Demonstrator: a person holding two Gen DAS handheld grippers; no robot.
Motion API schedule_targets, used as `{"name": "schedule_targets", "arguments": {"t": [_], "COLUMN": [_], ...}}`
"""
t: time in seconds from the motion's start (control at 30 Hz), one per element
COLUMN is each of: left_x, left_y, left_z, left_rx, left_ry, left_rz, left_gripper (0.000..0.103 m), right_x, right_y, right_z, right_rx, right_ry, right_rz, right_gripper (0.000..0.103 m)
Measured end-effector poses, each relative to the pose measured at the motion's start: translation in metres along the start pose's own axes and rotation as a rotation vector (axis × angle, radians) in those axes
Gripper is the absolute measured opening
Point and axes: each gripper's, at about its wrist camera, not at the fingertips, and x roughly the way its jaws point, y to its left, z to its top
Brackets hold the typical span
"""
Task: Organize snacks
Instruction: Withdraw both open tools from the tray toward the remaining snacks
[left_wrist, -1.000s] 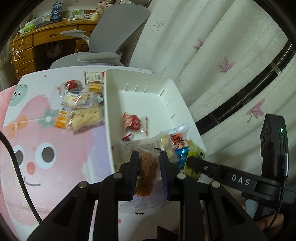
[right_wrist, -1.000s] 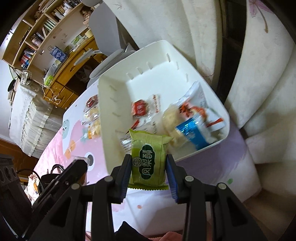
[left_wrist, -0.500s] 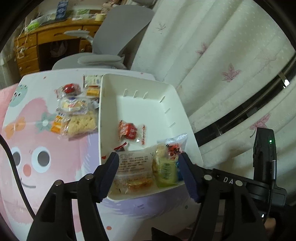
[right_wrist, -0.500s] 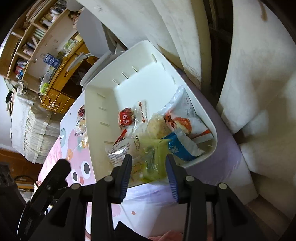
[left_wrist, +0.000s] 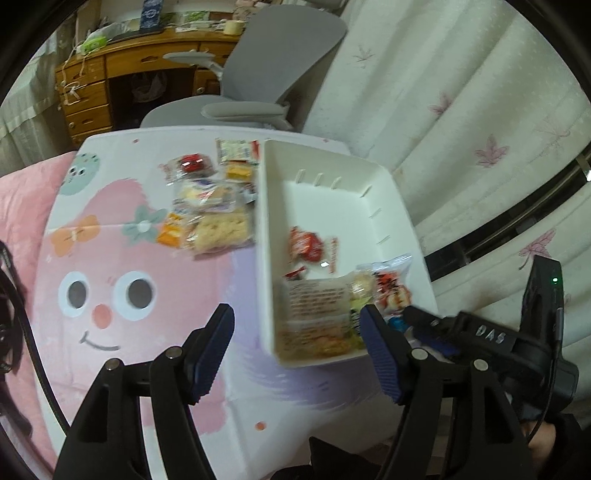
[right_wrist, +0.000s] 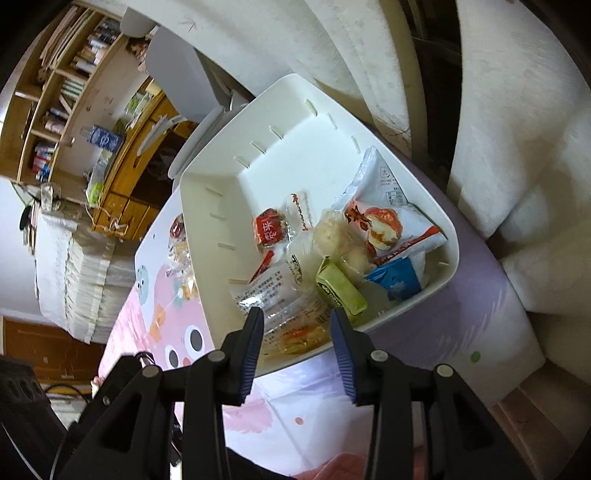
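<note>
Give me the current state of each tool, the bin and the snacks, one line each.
Left tool: open, empty, above the table.
Right tool: open, empty, at the bin's near end.
White bin: upright on the table, near end filled, far end bare.
Green packet: in the bin, lying tilted among other packets.
Loose snack pile: on the tablecloth beside the bin, not yet binned.

We count one white bin (right_wrist: 452, 254) holding five snack packets, one green (right_wrist: 341, 288) among them. Outside the bin we can make out about six packets (left_wrist: 210, 199).
</note>
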Motion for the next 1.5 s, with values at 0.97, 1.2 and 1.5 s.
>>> {"name": "schedule_targets", "arguments": {"t": [0.97,1.2,1.5], "left_x": [-0.095,-0.08,-0.037], "left_y": [0.147,0.15,0.134], "left_z": [0.084,0.126,0.173], "left_rx": [0.22,0.291,0.331], "left_ry": [0.14,0.165,0.216], "left_rz": [0.084,0.043,0.02], "left_gripper": [0.091,0.092,0.095], "right_x": [0.021,0.035,0.065], "right_y": [0.103,0.138,0.152], "right_z": [-0.093,-0.106,-0.102], "right_rx": [0.239,0.213,0.303], "right_ry": [-0.077,-0.124,-0.189], "right_rz": [0.032,0.007,0.016], "right_gripper": [0.063,0.069,0.07]}}
